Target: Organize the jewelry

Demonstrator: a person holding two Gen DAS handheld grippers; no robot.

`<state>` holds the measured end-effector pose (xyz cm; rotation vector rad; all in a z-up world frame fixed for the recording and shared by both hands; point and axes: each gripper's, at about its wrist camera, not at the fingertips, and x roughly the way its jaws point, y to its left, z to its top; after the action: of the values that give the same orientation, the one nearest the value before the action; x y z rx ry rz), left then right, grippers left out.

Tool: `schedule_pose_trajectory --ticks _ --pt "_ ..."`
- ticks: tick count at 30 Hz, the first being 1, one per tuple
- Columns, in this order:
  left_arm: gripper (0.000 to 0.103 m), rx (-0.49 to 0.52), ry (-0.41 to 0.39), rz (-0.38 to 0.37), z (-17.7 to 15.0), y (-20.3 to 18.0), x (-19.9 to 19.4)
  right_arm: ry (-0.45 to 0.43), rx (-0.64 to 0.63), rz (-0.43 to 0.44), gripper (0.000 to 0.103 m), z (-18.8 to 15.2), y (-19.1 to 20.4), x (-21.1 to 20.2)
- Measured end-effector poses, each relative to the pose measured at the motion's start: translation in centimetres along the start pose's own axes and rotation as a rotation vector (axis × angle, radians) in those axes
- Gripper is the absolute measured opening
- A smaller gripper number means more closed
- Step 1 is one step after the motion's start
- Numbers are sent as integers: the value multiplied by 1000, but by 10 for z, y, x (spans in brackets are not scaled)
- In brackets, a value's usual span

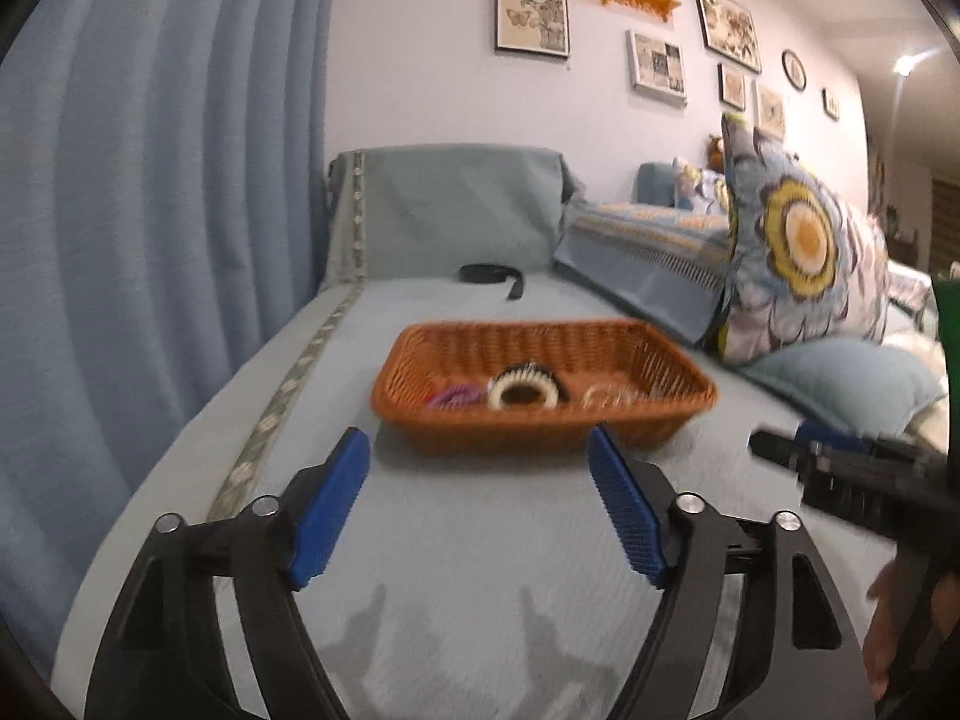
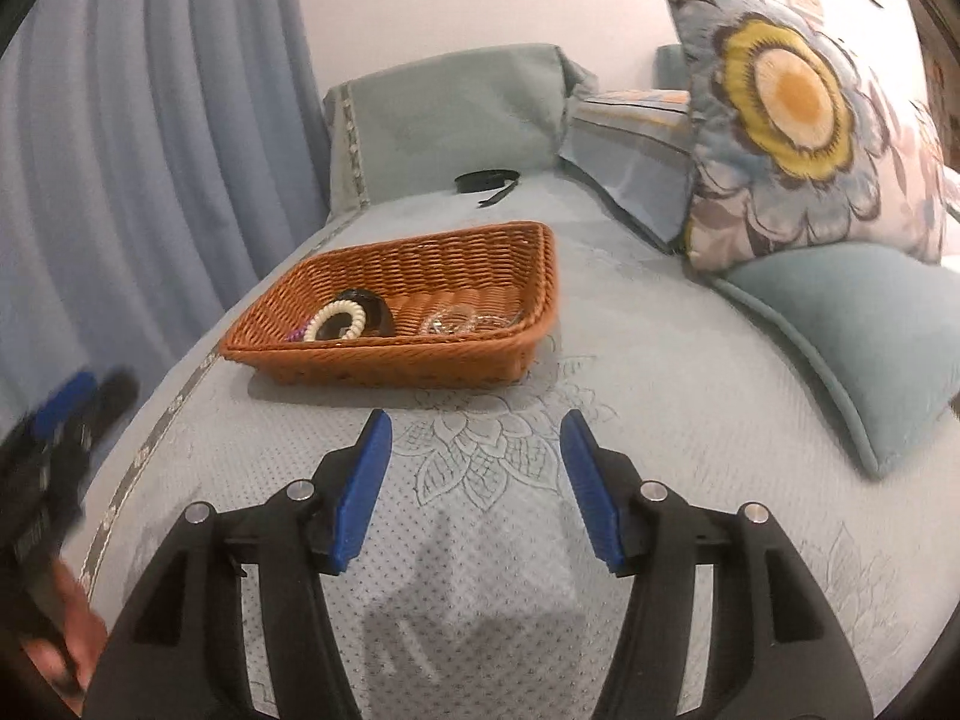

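Jewelry (image 2: 342, 324) sits inside the basket (image 2: 420, 360) in front of us, and our left hand-held gripper (image 1: 477, 504) and right hand-held gripper (image 2: 474, 480), both open and empty, might tip the basket if we bump its rim.

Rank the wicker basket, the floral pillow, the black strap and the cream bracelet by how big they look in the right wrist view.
1. floral pillow, though it sits nearer the camera's side
2. wicker basket
3. black strap and cream bracelet: look alike, and the strap lies farther away, so unranked
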<state>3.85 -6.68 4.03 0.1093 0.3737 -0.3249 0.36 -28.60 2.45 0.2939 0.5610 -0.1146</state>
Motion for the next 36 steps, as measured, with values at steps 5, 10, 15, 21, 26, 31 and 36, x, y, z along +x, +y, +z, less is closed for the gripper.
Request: schedule_pose_trajectory --ticks 5,10,15,21,26,31,36 --pt "80 -15 -6 59 -20 -2 -3 -5 -23 8 55 -12 5 1" --pt "87 0 -40 120 -29 -5 -8 -51 -109 -12 55 -17 23 -5" --pt "92 47 -84 154 -31 -14 -16 -63 -141 -31 58 -22 32 -5" --pt "94 28 -105 162 -32 -11 -22 -83 -159 -44 62 -24 36 -7" --pt "94 -1 -99 157 -32 -4 -21 -85 -153 -50 64 -24 35 -7" --pt "95 1 -81 156 -32 -3 -17 -84 -164 -57 65 -24 37 -5" --pt "95 9 -67 156 -31 -3 -12 -86 -162 -58 67 -24 36 -5"
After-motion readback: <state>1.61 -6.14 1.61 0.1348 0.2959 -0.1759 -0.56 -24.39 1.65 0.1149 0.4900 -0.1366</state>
